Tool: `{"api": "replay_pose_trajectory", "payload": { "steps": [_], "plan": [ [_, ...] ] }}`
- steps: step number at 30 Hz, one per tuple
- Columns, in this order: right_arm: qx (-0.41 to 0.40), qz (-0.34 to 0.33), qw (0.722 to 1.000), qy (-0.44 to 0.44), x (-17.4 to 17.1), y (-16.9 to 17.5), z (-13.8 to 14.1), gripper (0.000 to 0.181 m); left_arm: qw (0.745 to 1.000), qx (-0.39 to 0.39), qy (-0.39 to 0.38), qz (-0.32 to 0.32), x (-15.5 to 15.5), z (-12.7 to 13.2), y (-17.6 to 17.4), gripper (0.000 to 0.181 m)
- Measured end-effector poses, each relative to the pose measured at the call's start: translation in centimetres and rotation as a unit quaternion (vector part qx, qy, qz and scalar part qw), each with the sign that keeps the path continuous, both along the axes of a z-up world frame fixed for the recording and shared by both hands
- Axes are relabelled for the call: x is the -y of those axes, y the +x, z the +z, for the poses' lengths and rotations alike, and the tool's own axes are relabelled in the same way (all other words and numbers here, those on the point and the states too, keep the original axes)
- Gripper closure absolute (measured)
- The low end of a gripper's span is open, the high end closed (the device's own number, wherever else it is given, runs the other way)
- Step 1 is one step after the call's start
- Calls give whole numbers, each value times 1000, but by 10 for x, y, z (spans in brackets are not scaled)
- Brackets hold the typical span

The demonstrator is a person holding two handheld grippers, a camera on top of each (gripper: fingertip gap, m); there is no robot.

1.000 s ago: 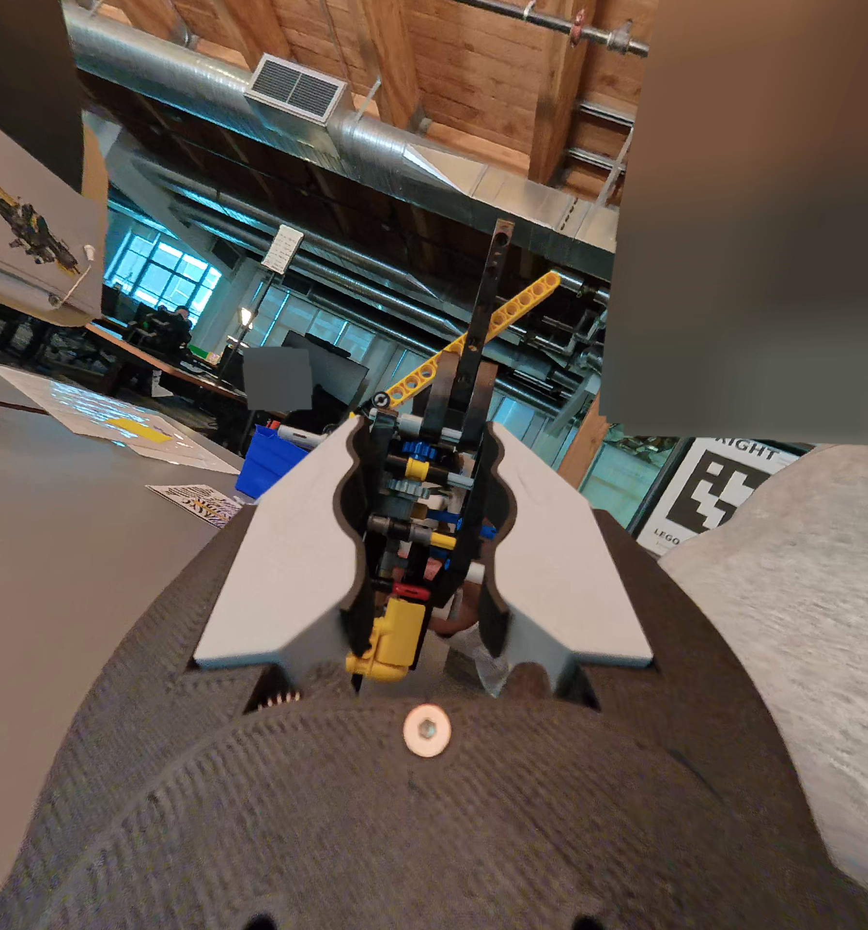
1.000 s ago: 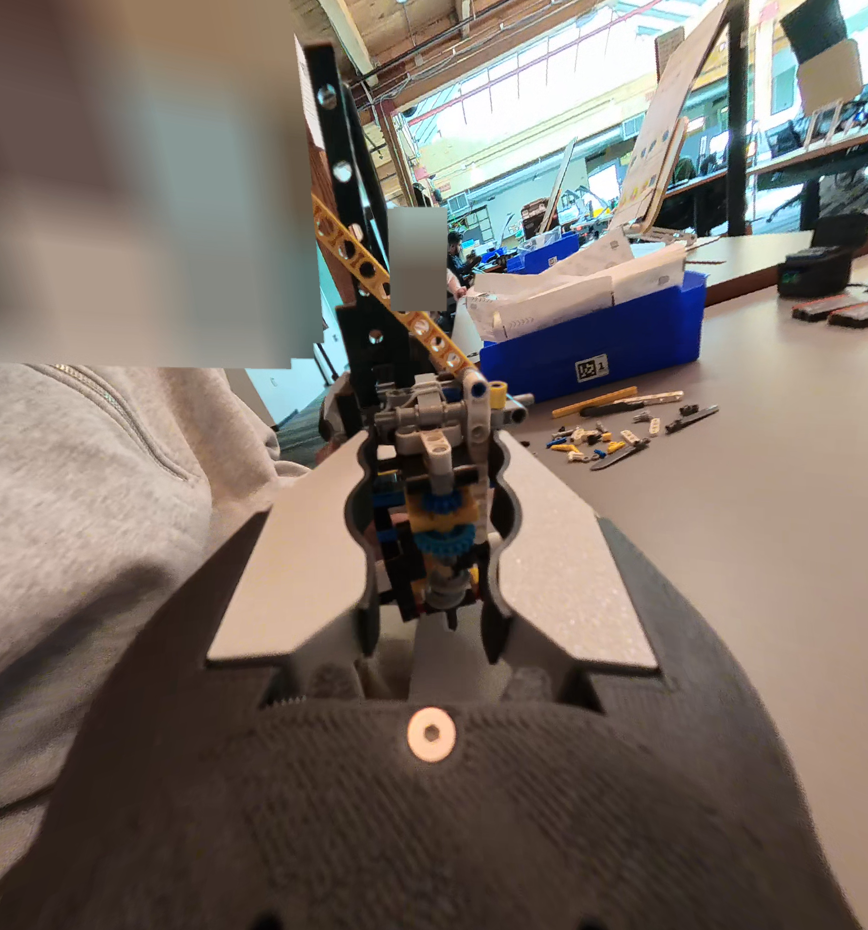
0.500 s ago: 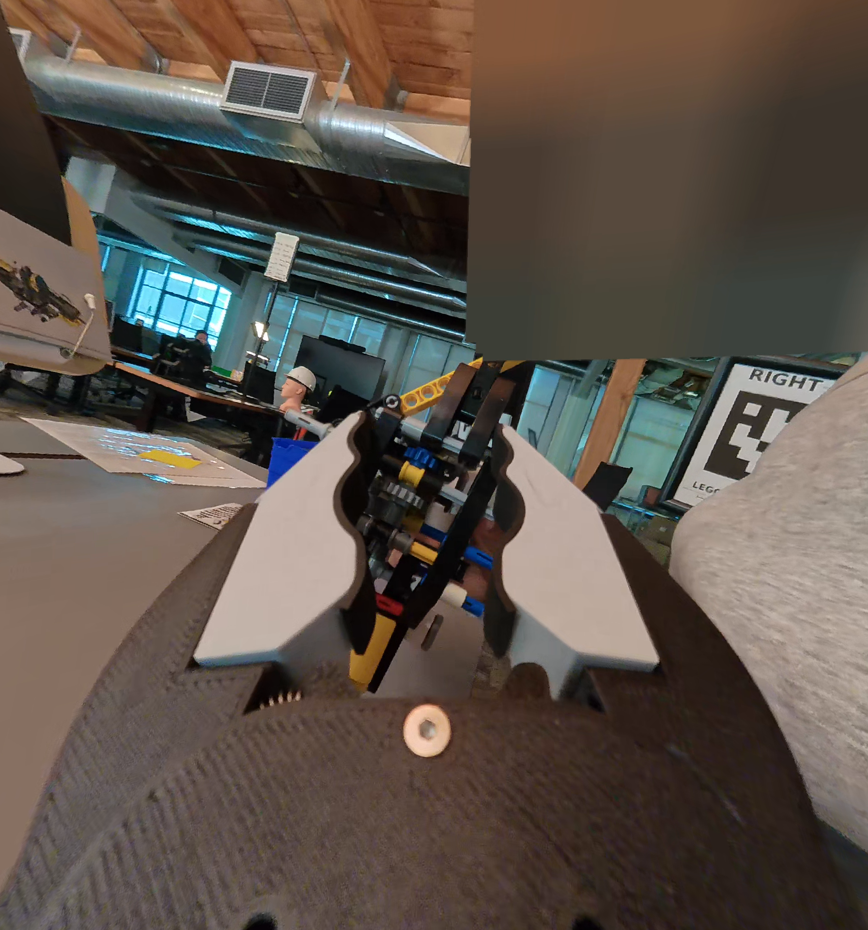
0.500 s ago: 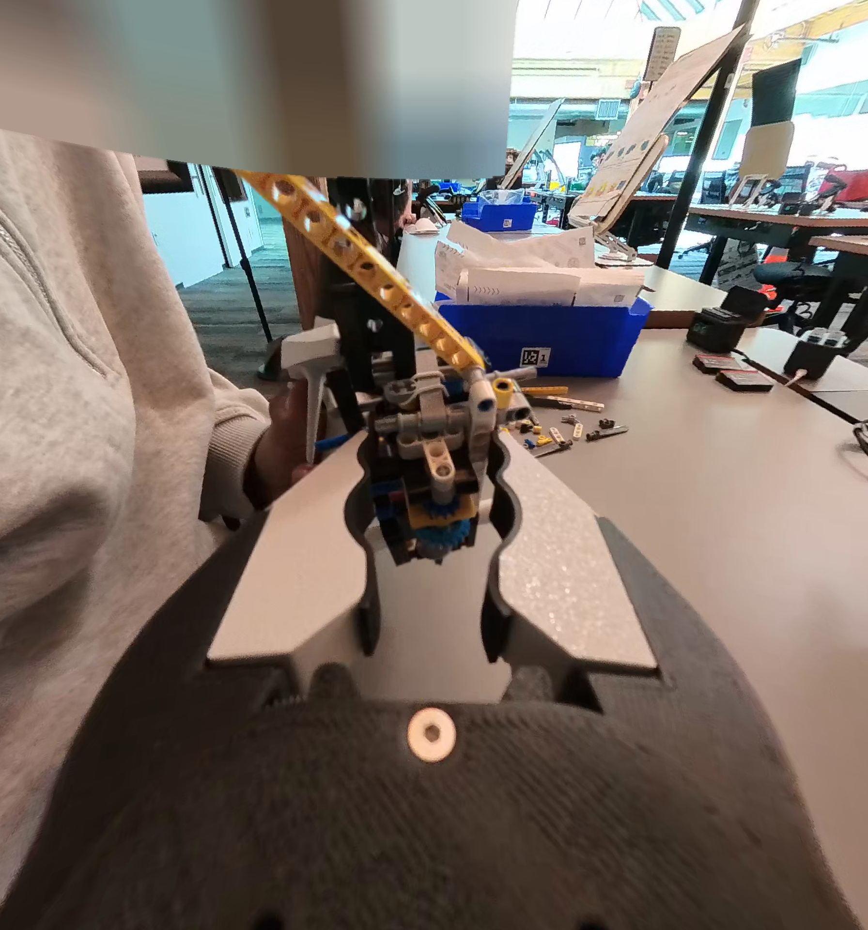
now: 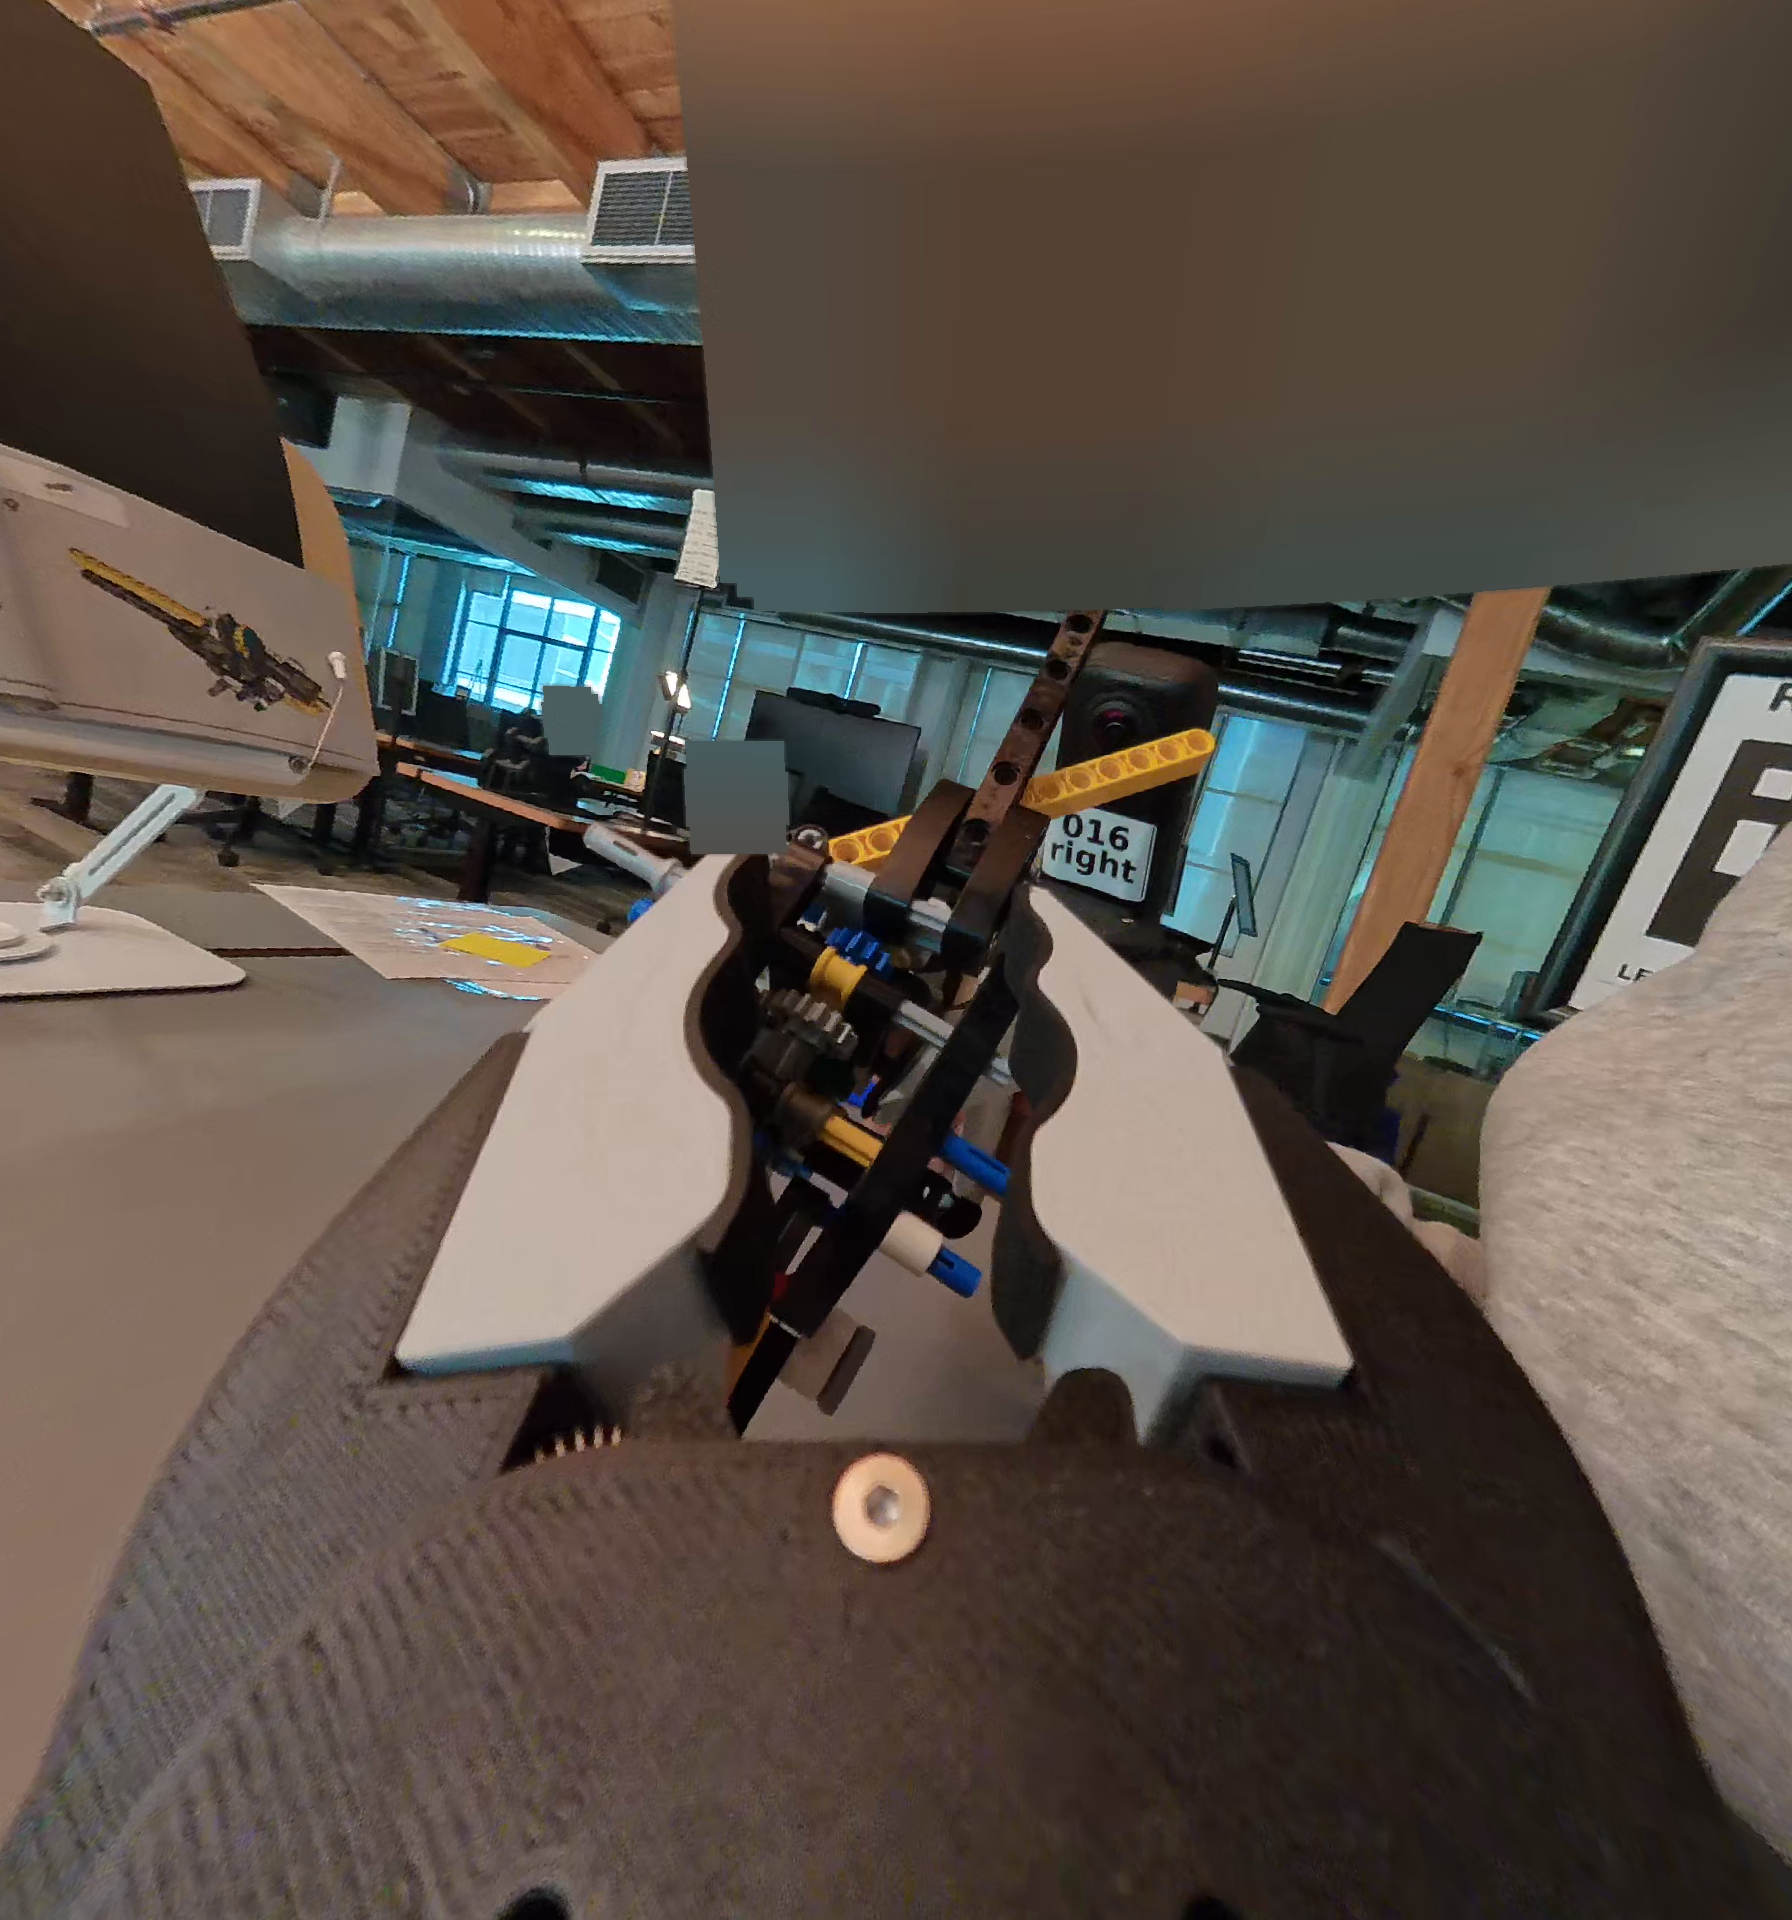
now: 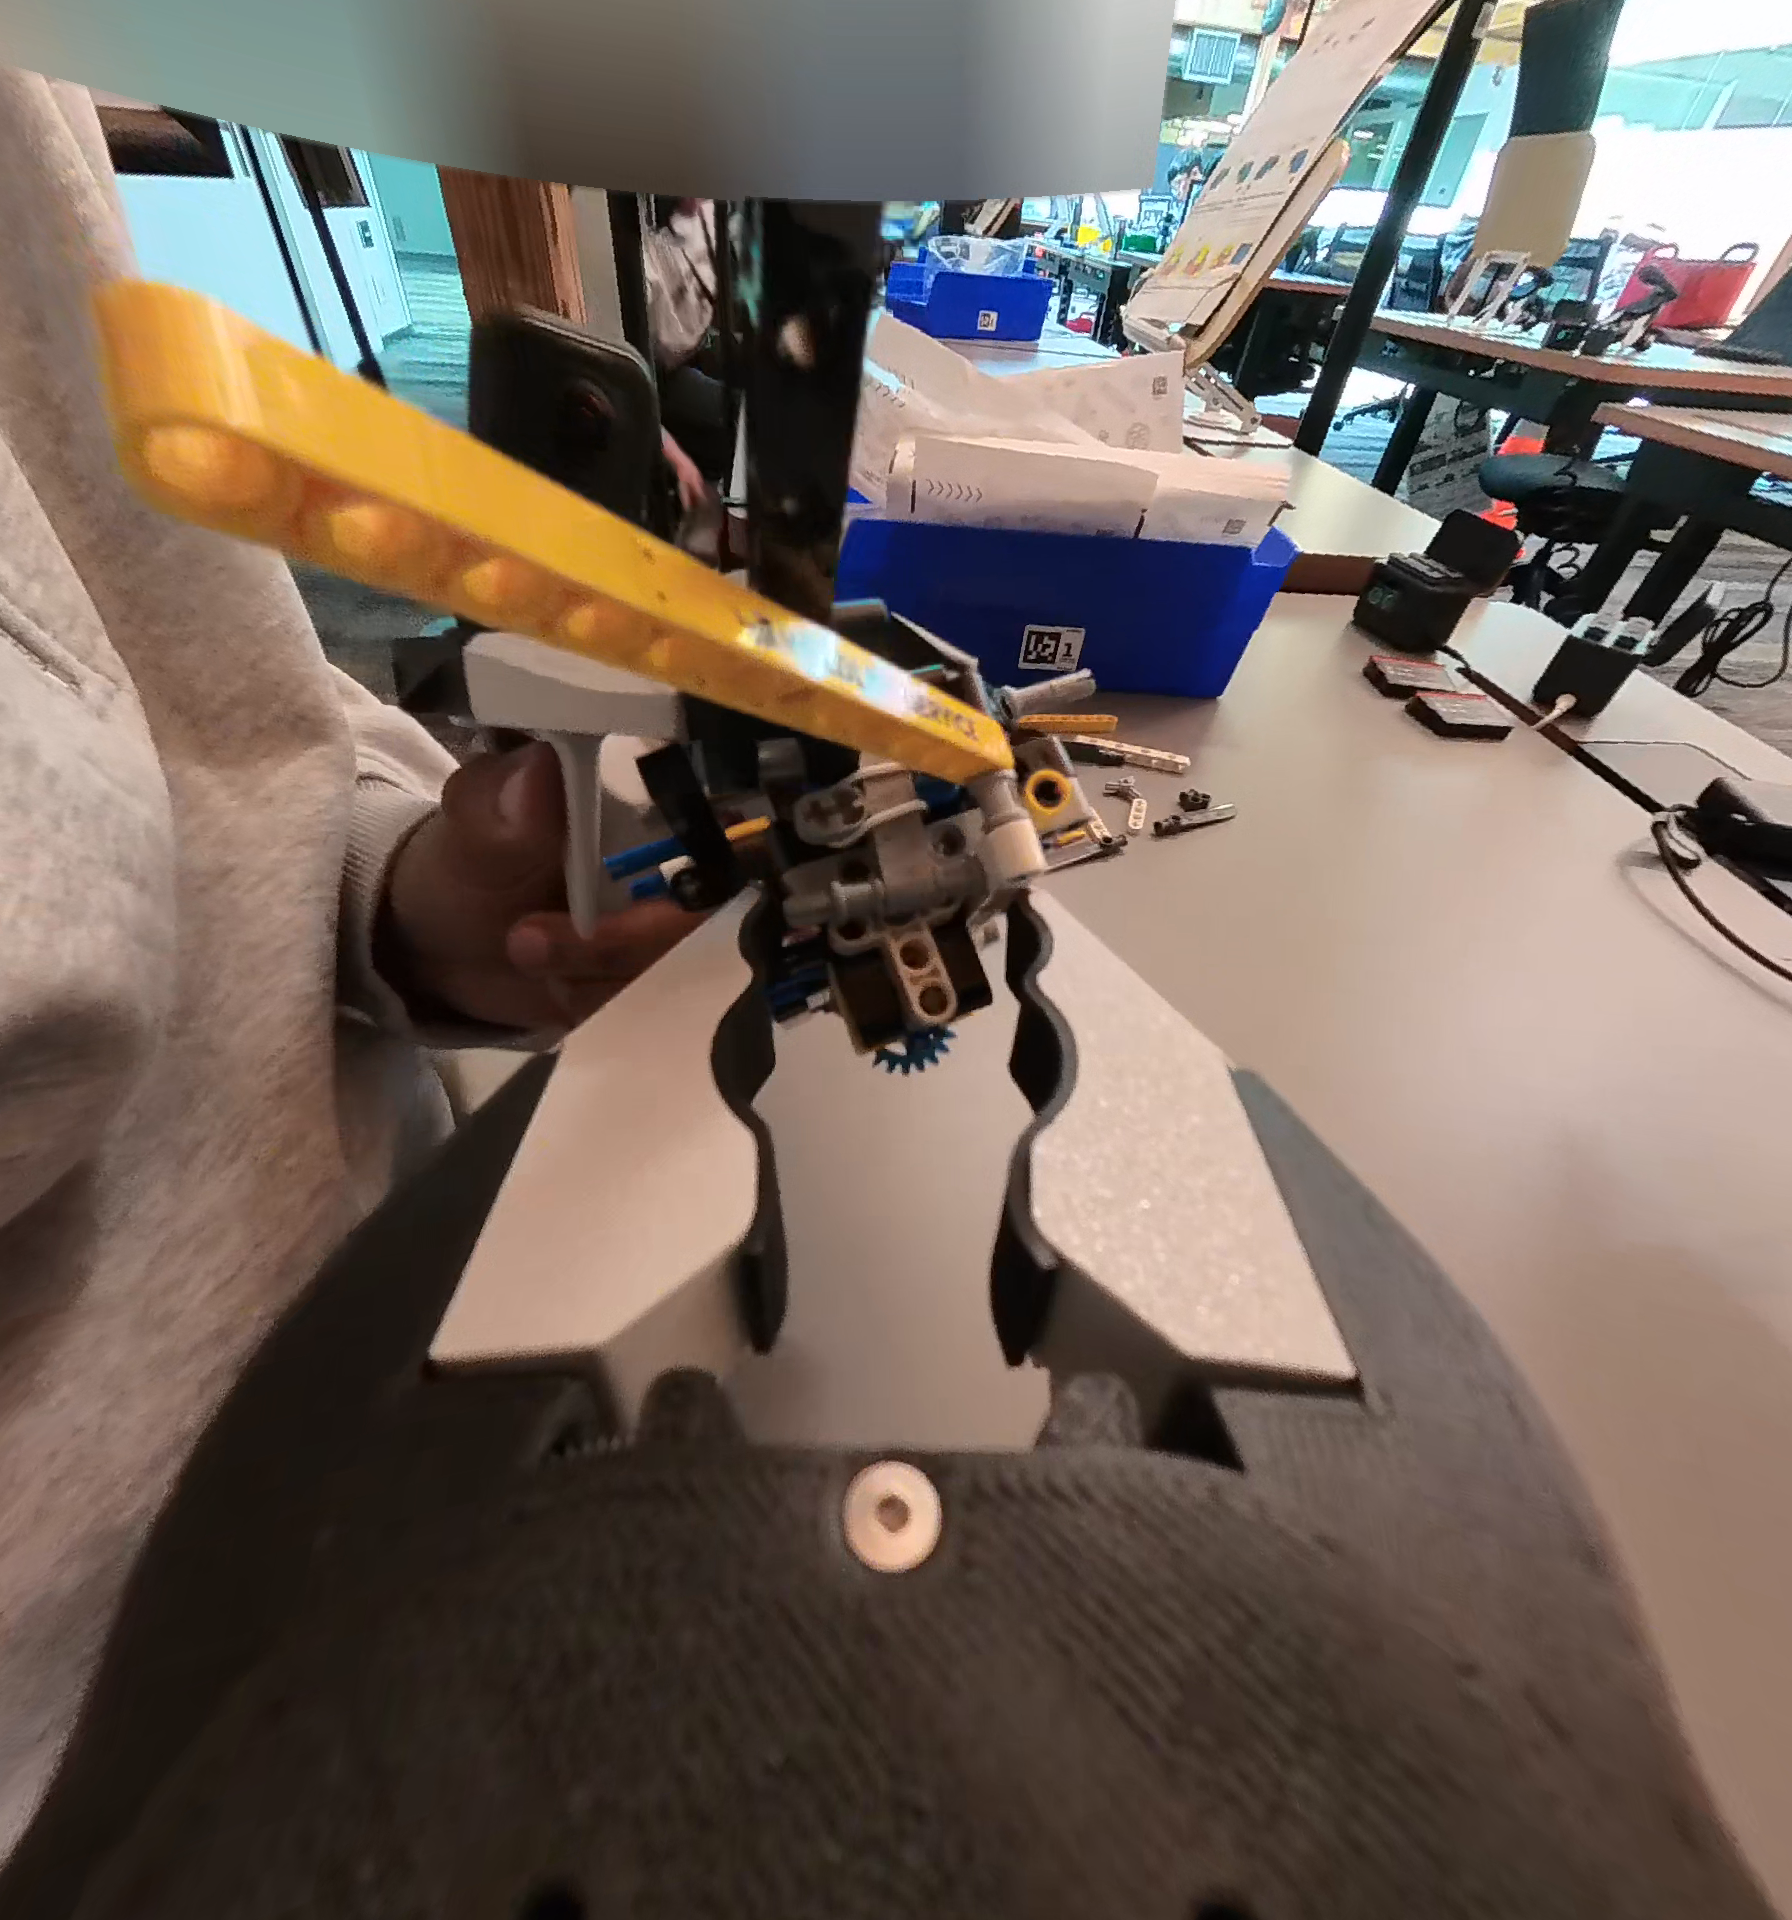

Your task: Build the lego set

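Observation:
The lego assembly [image 5: 850, 1049] is a block of black, grey, blue and yellow parts with gears. A long yellow beam [image 5: 1120, 769] and a black beam [image 5: 1037, 717] stick up from it. My left gripper [image 5: 876, 894] is shut on it, and it sits tilted between the fingers. In the right wrist view the assembly [image 6: 892, 862] has only its near end between the fingertips of my right gripper [image 6: 890, 920], whose jaws stand apart. The yellow beam [image 6: 518, 561] reaches toward the upper left. The left gripper's finger [image 6: 559, 707] and a hand show behind.
A blue bin [image 6: 1131, 603] of paper bags stands on the grey table [image 6: 1391, 1039], with loose pieces [image 6: 1152, 790] in front of it. Black devices [image 6: 1432, 613] and a cable [image 6: 1754, 935] lie at the right. An instruction booklet on a stand [image 5: 165, 644] is at the left. A grey sleeve [image 6: 92, 831] is close. Both grippers' tips are close together, under 4 cm apart.
The right gripper has drawn back along the assembly, which was deep between its fingers and now sits only at its tips. Both grippers have tipped down toward the table. The left still holds it.

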State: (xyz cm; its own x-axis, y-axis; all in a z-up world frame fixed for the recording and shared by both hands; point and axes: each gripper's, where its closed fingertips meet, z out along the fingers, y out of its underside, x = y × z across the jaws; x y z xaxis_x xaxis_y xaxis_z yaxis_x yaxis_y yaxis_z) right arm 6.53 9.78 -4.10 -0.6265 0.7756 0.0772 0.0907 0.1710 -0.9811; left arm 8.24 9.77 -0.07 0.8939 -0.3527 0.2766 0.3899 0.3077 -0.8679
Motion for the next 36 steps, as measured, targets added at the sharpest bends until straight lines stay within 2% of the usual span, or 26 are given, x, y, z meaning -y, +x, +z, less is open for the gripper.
{"api": "replay_pose_trajectory", "payload": {
  "steps": [16, 21, 24, 29, 34, 36],
  "plan": [
    [8, -12, 1000, 1, -4, -3, -5, 140, 1000, -6, -22, 0, -4, -3, 1, 137],
    [2, -9, 998, -56, -11, -6, -1, 141, 1000, -12, -21, 8, -4, -3, -7, 136],
    [6, -35, 998, -59, -25, -7, -8, 141, 999, -28, -31, 17, -8, -6, -10, 114],
    [1, -35, 991, -129, -37, 0, -5, 141, 998, -21, -45, 28, -13, -15, -23, 96],
    [-10, -9, 976, -219, -42, 10, 7, 141, 991, -40, -108, -65, -24, -38, -6, 92],
    [-2, 11, 968, -251, -40, 13, 7, 141, 990, -52, -112, -69, -25, -40, -3, 91]
  ]
}}
